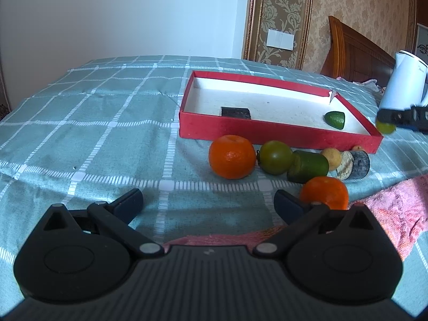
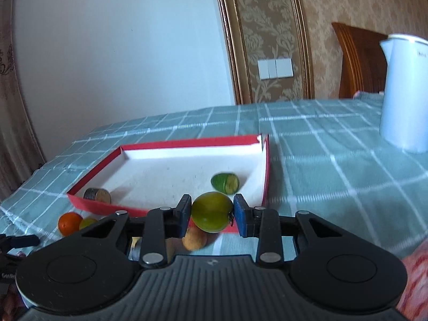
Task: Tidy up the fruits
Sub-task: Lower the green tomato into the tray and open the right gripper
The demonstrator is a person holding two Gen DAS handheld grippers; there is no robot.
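Note:
A red box (image 1: 278,133) with a white inside lies on the checked cloth; it holds a green fruit half (image 1: 335,119) and a dark cylinder (image 1: 235,113). In front of it lie two oranges (image 1: 231,160), a green round fruit (image 1: 276,157), a green cylinder piece (image 1: 307,166), a yellowish fruit (image 1: 331,158) and a grey cylinder (image 1: 355,164). My left gripper (image 1: 208,203) is open and empty, low in front of the fruits. My right gripper (image 2: 212,211) is shut on a yellow-green round fruit (image 2: 211,211), held over the red box's near wall (image 2: 107,205). The right gripper also shows in the left wrist view (image 1: 388,123).
A white kettle (image 2: 404,93) stands on the cloth at the right. A pink towel (image 1: 396,211) lies at the table's near right. A wooden headboard (image 1: 355,50) and wallpapered wall stand behind. The cloth's left half (image 1: 88,123) is bare.

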